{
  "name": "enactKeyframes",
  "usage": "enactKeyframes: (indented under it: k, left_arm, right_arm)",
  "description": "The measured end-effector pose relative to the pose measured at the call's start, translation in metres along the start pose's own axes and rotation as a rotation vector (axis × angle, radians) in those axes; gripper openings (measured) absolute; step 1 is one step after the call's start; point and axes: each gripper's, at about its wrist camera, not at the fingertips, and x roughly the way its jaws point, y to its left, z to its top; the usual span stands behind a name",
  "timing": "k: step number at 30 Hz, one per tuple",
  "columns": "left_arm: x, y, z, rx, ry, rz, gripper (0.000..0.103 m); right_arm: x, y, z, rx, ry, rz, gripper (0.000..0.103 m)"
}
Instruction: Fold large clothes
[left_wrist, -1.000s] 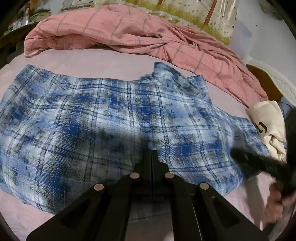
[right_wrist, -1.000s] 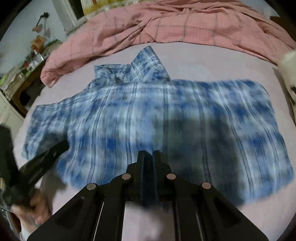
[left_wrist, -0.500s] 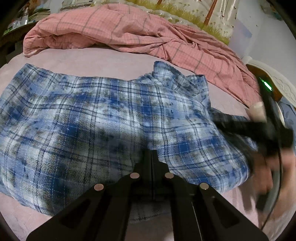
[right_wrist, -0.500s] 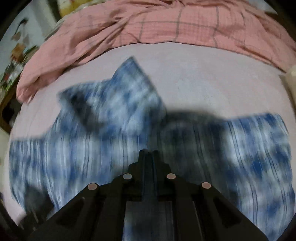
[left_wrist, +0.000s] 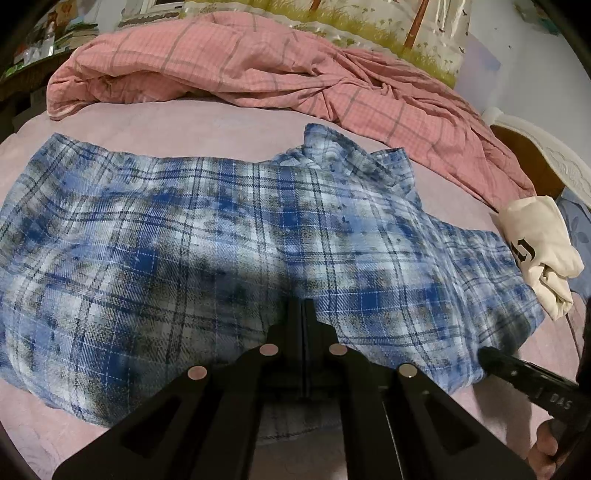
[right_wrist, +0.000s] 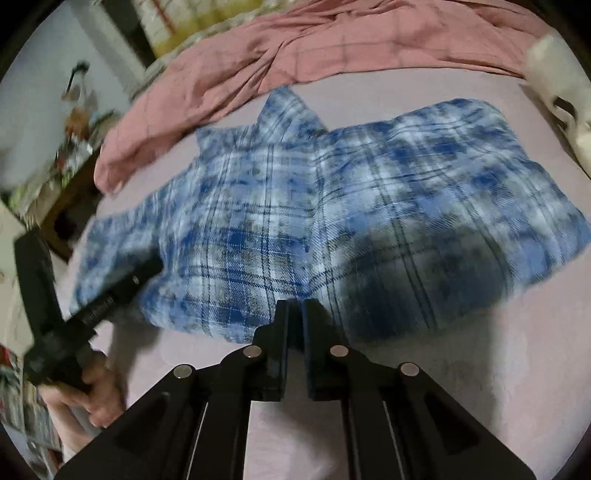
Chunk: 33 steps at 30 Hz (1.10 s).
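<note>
Blue plaid shirt (left_wrist: 229, 236) flat on pink bed (left_wrist: 207, 129) — left tongs (left_wrist: 303, 310) pinching hem, right tongs (right_wrist: 294, 310) closed, empty.

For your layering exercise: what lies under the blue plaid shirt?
The blue plaid shirt lies on a pink bed sheet, visible around its edges. Anything beneath the shirt is covered.

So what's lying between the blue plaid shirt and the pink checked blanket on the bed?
Nothing; only bare pink bedsheet separates the shirt from the blanket, in both wrist views.
</note>
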Motion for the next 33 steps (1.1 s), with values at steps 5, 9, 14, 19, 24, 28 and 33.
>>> enactKeyframes:
  k: [5,9,14,19,24,28,33]
  left_arm:
    - [0.000,0.002,0.000,-0.014,0.000,-0.017,0.003]
    - [-0.002,-0.002,-0.001,0.016,-0.003,0.000,0.003]
    - [-0.003,0.001,-0.001,0.003,-0.004,-0.018,0.003]
    - [-0.008,-0.002,0.001,0.021,0.007,-0.041,0.012]
    - [-0.046,0.000,0.008,0.042,-0.104,-0.062,0.020]
    - [-0.082,0.027,0.020,-0.026,-0.218,-0.055,0.026]
    - [-0.103,0.072,0.026,-0.118,-0.294,0.074,0.026]
  right_arm:
    - [-0.034,-0.014,-0.012,0.014,-0.142,-0.094,0.052]
    - [-0.062,-0.067,-0.006,0.213,-0.269,-0.257,0.090]
    - [-0.048,-0.126,0.012,0.386,-0.240,-0.226,0.090]
    - [-0.040,-0.115,0.021,0.348,-0.251,-0.266,0.022]
    - [-0.061,-0.054,0.034,0.116,-0.353,-0.459,0.016]
    - [-0.073,0.015,0.042,-0.027,-0.367,-0.402,0.015]
    - [-0.058,0.106,0.037,-0.228,-0.358,-0.318,0.015]
